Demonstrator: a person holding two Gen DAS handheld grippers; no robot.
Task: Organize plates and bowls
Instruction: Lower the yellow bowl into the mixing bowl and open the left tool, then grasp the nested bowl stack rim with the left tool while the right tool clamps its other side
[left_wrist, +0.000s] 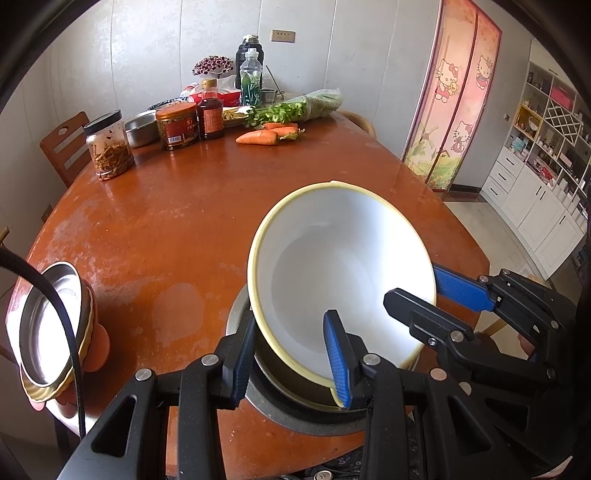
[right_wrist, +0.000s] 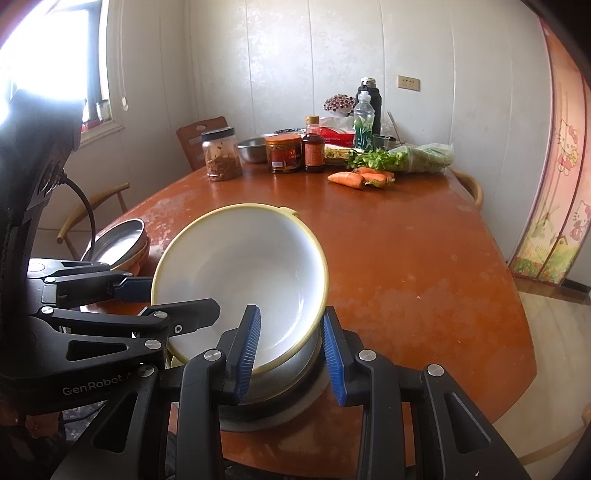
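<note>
Mid-stacking: a white bowl with a yellow rim held tilted over a steel dish at the lower centre of the left wrist view, its low edge down inside the dish, its far edge raised toward the middle of the frame.

Left gripper narrowed onto the near rim of the bowl, one blue pad inside the wall and one outside, apparently gripping. Right gripper likewise nearly closed across the rim at the lower centre of its own view, one pad inside the bowl, the other outside; whether that outer pad also presses on the steel dish cannot be told.

Second stack of metal and orange dishes at the lower left of the left view, well apart from the bowl. Jars, bottles and carrots along the far edge of the table, upper centre, out of the way.

Next, probably: lowering the raised far edge until the bowl sits level and nested, both sides coming down evenly so the rim does not slip or knock the steel, then easing the jaws apart and drawing back
</note>
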